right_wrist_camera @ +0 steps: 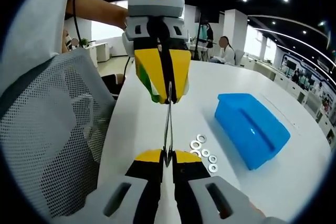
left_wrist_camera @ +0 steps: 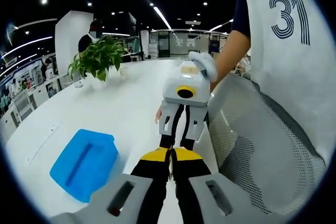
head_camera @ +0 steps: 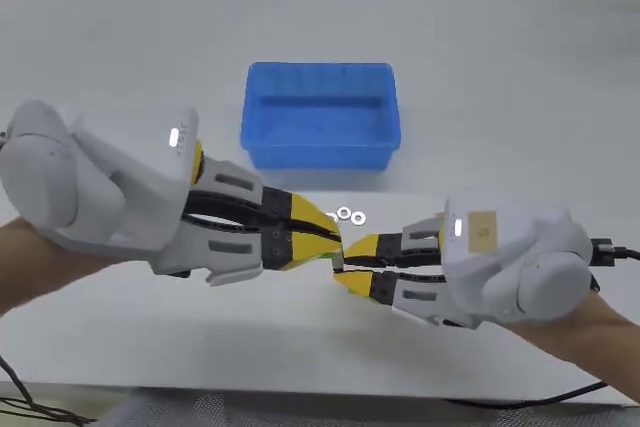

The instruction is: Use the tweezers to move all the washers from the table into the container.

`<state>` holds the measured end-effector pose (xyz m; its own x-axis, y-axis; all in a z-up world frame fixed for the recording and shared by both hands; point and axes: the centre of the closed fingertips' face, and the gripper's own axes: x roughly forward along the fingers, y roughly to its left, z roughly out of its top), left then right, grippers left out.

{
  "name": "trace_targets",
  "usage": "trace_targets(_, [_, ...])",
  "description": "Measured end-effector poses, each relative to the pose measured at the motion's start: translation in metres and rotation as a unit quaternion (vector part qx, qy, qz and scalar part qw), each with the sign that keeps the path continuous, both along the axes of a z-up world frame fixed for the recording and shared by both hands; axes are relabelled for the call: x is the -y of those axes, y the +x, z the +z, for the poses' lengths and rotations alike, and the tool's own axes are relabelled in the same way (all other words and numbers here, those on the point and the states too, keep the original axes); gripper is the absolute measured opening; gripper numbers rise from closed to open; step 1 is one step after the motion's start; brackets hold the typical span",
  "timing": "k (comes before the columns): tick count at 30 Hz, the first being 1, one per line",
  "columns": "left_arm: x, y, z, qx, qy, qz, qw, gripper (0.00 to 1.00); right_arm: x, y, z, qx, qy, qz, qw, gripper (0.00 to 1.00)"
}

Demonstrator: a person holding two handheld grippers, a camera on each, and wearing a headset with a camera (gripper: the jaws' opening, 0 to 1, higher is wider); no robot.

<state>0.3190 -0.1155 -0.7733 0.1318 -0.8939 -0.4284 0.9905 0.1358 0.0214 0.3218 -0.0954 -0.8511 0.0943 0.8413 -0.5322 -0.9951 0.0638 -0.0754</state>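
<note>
Tweezers [right_wrist_camera: 168, 124] are being clamped at both ends by the left gripper [head_camera: 325, 240] and right gripper [head_camera: 345, 269], so it looks like mid-handoff. No washers [head_camera: 347, 215] picked up yet, they're lying on the table just beside the container [head_camera: 320, 117]. One grip probably needs letting go next.

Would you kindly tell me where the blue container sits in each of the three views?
Head view: blue container, upper centre.
Left gripper view: lower left.
Right gripper view: right of centre.
Shared landmark: the white table under it.

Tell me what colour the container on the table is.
Blue, all over. The container shows best in the head view.
</note>
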Motion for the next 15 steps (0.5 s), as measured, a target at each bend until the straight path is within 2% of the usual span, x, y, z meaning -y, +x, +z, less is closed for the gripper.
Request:
trace_targets(5, [0.0046,0.0013,0.0003,0.004,-0.006,-0.004,1.0000,0.06,0.0002,0.0003,-0.0005,0.000,-0.002,0.001,1.0000,0.07])
trace_targets(15, [0.0047,0.0023,-0.0004,0.000,-0.012,-0.011,0.9999,0.05,0.0004,0.0004,-0.0010,-0.002,-0.003,0.005,1.0000,0.08])
